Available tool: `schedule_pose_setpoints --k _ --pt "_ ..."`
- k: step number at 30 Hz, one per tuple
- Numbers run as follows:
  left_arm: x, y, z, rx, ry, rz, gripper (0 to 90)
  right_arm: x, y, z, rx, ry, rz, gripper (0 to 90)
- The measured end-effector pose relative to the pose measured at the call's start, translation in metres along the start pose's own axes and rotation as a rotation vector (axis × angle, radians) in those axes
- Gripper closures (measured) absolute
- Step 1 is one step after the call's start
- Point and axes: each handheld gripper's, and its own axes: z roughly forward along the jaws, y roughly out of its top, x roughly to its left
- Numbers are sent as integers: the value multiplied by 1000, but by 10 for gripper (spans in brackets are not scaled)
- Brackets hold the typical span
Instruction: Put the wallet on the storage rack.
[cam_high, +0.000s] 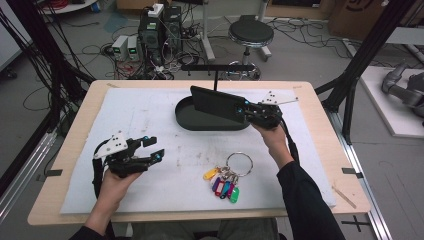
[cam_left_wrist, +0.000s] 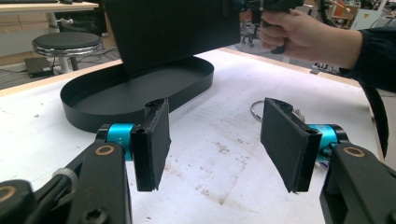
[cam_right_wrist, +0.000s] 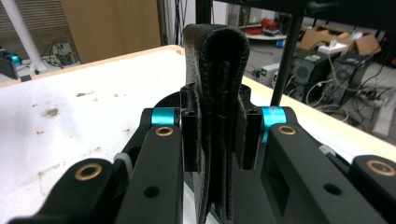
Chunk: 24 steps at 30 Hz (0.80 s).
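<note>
Jaws of right gripper (cam_high: 248, 111) pinching black folded wallet (cam_high: 218, 105) at one short end, held edge-up above oval black tray (cam_high: 186, 119) on bench (cam_high: 60, 165). Jaws of left gripper (cam_high: 154, 148) spread, empty, near key bunch (cam_high: 226, 181). Judged light, soft, slightly compliant leather with stitched layers; best gripped across folded thickness. Matte, grained, rounded spine.

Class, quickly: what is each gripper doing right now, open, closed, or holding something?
Left gripper: open, holding nothing, above the white mat.
Right gripper: closed on a black wallet, held over the black tray.
</note>
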Motion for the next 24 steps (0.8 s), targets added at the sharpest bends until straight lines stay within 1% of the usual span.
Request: schedule_pose_setpoints --k 2,3,6,9,10,11,15,16,18,21,22,24 --pt "0 0 0 1 -2 -1 424 -1 -1 6 7 2 2 769" --pt "0 0 0 1 -2 -2 424 -1 -1 6 7 2 2 769" --pt "-1 0 0 7 -9 12 424 -4 -3 18 18 20 -1 769" --pt "-2 -1 1 10 -13 16 424 -7 -5 25 25 22 5 769" --pt "-2 -1 1 10 -13 16 424 -7 -5 25 25 22 5 769" --pt "-2 -1 1 12 -13 17 424 -11 -6 31 22 26 4 769" --pt "-3 -1 2 13 -17 22 424 -15 -10 36 6 24 12 769" --pt "-3 -1 2 12 -16 22 424 -20 -14 41 10 25 24 769" --pt "-3 -1 1 12 -15 19 424 -23 -18 44 30 23 29 769" --pt "-3 -1 1 10 -14 21 425 -25 -21 48 43 23 16 769" --pt "-3 -1 0 10 -12 23 426 -28 -25 51 52 19 13 769" --pt "-3 -1 -1 7 -7 25 426 -31 -28 53 42 18 27 768"
